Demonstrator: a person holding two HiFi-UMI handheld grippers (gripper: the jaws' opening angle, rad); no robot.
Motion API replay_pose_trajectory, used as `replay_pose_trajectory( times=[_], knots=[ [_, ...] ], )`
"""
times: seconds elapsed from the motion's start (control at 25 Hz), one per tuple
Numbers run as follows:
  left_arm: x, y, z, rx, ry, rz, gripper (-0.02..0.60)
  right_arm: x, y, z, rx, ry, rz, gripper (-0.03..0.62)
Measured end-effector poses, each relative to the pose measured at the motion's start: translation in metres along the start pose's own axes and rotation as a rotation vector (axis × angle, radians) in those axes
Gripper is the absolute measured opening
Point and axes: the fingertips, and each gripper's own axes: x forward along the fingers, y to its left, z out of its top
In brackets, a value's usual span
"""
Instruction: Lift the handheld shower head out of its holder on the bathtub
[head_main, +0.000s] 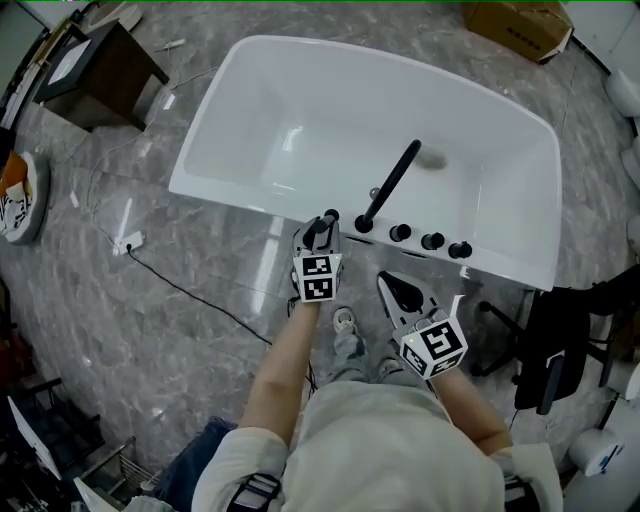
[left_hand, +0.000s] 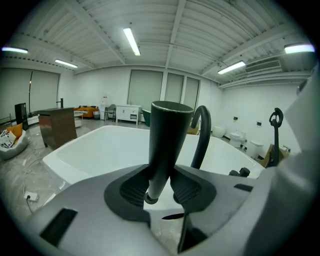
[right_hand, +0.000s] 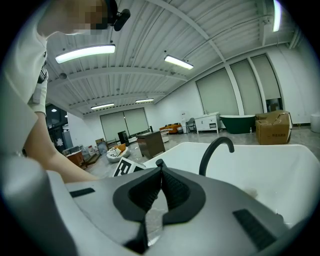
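Black shower head (left_hand: 167, 135) upright (wide end up), left gripper (left_hand: 160, 190) pinching; right gripper (right_hand: 160, 189) closed.

Glossy, smooth white on the bathtub (head_main: 300, 110). Matt black on the shower head (left_hand: 165, 140) and on the curved spout (head_main: 390, 185). Polished, mirror-like grey stone on the floor (head_main: 200, 300). Ribbed, dull dark pads (left_hand: 131, 189) inside the smooth grey plastic jaws of the left gripper (left_hand: 161, 192). Plain brown cardboard on the box (head_main: 520, 25).
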Motion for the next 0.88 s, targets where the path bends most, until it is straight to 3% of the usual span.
replay_pose_trajectory(
  times=[0.6,0.88],
  knots=[
    [-0.101,-0.017,0.035,-0.139,-0.172,0.111,0.141,-0.053,0.029,0.005,-0.058,-0.043,0.091,0.020],
    [-0.160,-0.040,0.045,-0.161,-0.261,0.135,0.141,-0.091,0.041,0.006,-0.083,-0.081,0.115,0.020]
  ],
)
